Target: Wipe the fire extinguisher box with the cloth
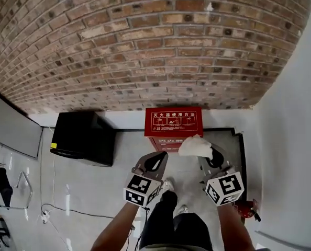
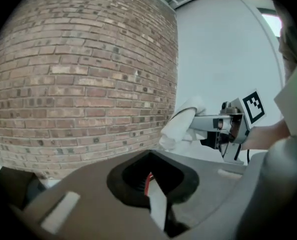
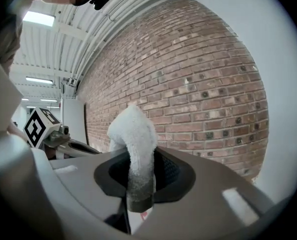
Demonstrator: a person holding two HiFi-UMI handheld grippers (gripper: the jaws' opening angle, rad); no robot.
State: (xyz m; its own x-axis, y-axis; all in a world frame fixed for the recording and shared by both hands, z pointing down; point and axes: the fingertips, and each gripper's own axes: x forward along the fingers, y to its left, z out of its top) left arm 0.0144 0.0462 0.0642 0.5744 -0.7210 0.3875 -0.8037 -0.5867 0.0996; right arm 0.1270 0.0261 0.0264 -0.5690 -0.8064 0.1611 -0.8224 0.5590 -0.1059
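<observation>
Bright even daylight, fisheye-bowed edges, blurred dark foregrounds

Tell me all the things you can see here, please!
Brick wall: one, reddish-brown, straight ahead.
Fire extinguisher box: one, red, at the foot of the brick wall.
Cabinet: one, black, left of the box.
White wall: one, on the right.
Red object: one, low by the white wall, too hidden to name.
Cloth: one, white, pinched in the right gripper, in front of the box.
Left gripper: one, grey, jaws together, holding nothing.
Right gripper: one, grey, jaws closed on the cloth.
Legs: two, dark trousers, at the bottom middle.
</observation>
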